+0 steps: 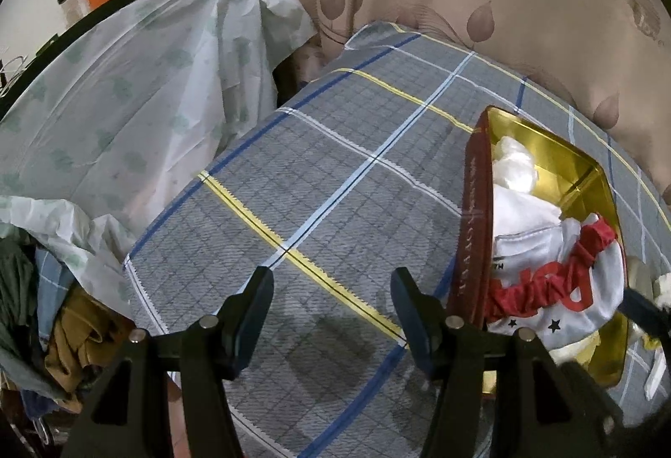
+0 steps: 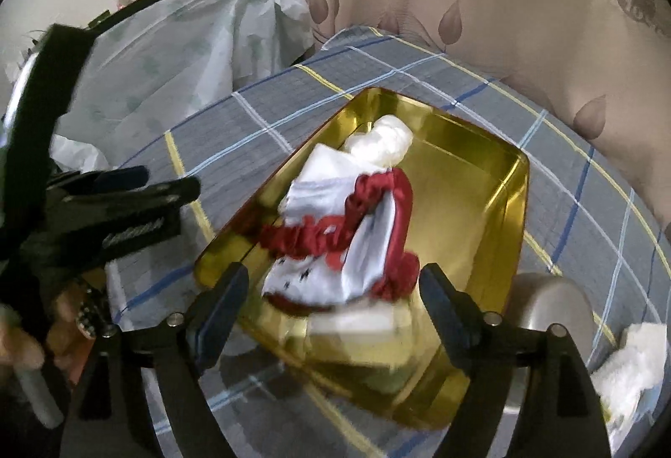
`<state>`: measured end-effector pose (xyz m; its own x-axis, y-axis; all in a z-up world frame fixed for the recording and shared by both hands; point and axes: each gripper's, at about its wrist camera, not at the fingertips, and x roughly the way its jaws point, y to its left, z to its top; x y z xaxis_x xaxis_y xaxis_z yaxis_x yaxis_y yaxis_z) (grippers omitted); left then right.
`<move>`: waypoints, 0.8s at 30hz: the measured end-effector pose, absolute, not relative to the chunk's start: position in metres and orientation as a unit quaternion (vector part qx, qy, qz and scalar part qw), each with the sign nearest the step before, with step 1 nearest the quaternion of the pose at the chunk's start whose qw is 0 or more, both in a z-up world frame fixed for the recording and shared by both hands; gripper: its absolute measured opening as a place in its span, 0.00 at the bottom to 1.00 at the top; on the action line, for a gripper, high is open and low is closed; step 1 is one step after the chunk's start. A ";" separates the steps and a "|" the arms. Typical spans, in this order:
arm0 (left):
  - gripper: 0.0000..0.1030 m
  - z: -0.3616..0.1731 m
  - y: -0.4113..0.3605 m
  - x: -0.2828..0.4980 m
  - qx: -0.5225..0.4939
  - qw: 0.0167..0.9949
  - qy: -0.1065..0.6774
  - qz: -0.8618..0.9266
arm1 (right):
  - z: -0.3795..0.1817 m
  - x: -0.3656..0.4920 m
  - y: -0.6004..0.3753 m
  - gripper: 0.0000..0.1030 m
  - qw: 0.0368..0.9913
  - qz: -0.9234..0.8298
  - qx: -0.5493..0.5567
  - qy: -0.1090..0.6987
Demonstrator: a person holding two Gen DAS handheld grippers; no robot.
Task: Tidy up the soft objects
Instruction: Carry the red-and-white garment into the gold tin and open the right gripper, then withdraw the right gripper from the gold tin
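The white and red garment (image 2: 335,240) is lying inside the gold tin (image 2: 495,214), bunched toward the tin's near end, with a white bundle (image 2: 386,139) sitting past it toward the tin's far end. You are holding the right claw (image 2: 331,303) just above the tin's near end with its jaws spread wide on either side of the garment; the pads are not pressing on the cloth, so it is released, not gripped. The picture is smeared here, so I am judging that the drop into the tin is the step in hand. To finish it well, you should be lifting straight up out of the tin so no fold or the red ruffled trim is catching on a finger, and checking that no cloth is hanging over the tin's rim. Your left claw (image 1: 331,315) is hovering over the plaid sheet (image 1: 335,173) just beside the tin's left wall, jaws apart and empty; keeping it close there is useful for steadying the tin if it is sliding on the soft bed. To the right of the tin, a white fluffy item (image 2: 629,365) is lying on the sheet next to a grey rounded object (image 2: 549,298), and it is probably the next soft thing to be going in. The far end of the tin is showing bare gold floor, so you should be aiming later pieces there.
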<state>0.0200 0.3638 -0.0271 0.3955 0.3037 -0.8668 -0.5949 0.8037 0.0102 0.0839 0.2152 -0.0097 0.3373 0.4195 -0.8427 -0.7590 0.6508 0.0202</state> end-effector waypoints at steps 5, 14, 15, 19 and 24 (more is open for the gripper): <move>0.58 -0.030 0.364 0.020 -0.159 0.818 0.481 0.273 | 0.001 0.075 0.193 0.84 0.798 0.372 -0.170 0.443; 0.58 -0.029 0.362 0.018 -0.151 0.819 0.478 0.279 | 0.032 0.070 0.155 0.85 0.817 0.377 -0.121 0.419; 0.58 -0.030 0.361 0.019 -0.151 0.819 0.479 0.278 | 0.036 0.070 0.150 0.85 0.820 0.376 -0.116 0.414; 0.58 -0.029 0.362 0.019 -0.149 0.821 0.477 0.276 | 0.051 0.080 0.122 0.85 0.842 0.353 -0.083 0.399; 0.58 -0.024 0.359 0.020 -0.147 0.828 0.471 0.268 | 0.061 0.101 0.058 0.85 0.876 0.278 -0.080 0.386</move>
<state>0.0200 0.3585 -0.0237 0.4128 0.3060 -0.8579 -0.5825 0.8128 0.0096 0.1013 0.0578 0.0610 0.5475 0.4258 -0.7203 -0.5486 0.8327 0.0752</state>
